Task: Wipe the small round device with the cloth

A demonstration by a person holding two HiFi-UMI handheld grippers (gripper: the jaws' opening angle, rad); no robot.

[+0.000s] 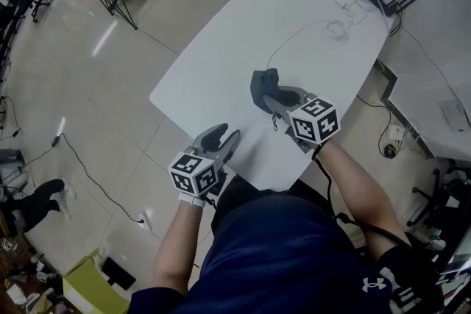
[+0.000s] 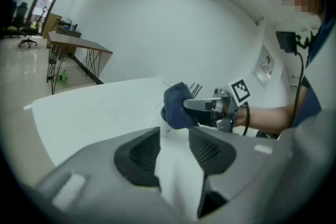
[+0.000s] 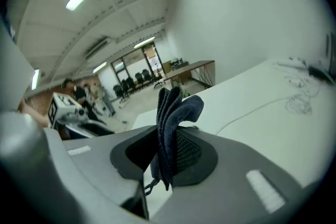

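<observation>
At the near end of the counter: both tools work here, the right one further in, the left one by the edge closest to the person.
Right tool: jaws nearly together, pinching a folded wad of dark blue cloth; in its own view the cloth stands up between the pads and spills out past the tips of the tool.
Left tool: jaws partly apart and holding nothing; its own view shows only bare white counter in the gap of the tool.
Small round device: almost wholly hidden by the cloth. Only a pale rounded edge shows beside it in the left gripper view, and the head view does not show it at all.
Cable: a thin line curving over the counter toward the cloth, probably the device's lead.
Key relation: the device sits right at the cloth on the right tool, touching or just beside; I cannot tell which. From the left tool it lies straight ahead along the jaws, well apart.
Nearer hand: the right one, by a clear margin.
Long axis: none to speak of, being round, so stroke direction looks free.
Next move, as I judge it: rub the cloth over the device, with the left tool free to come in and steady it.
</observation>
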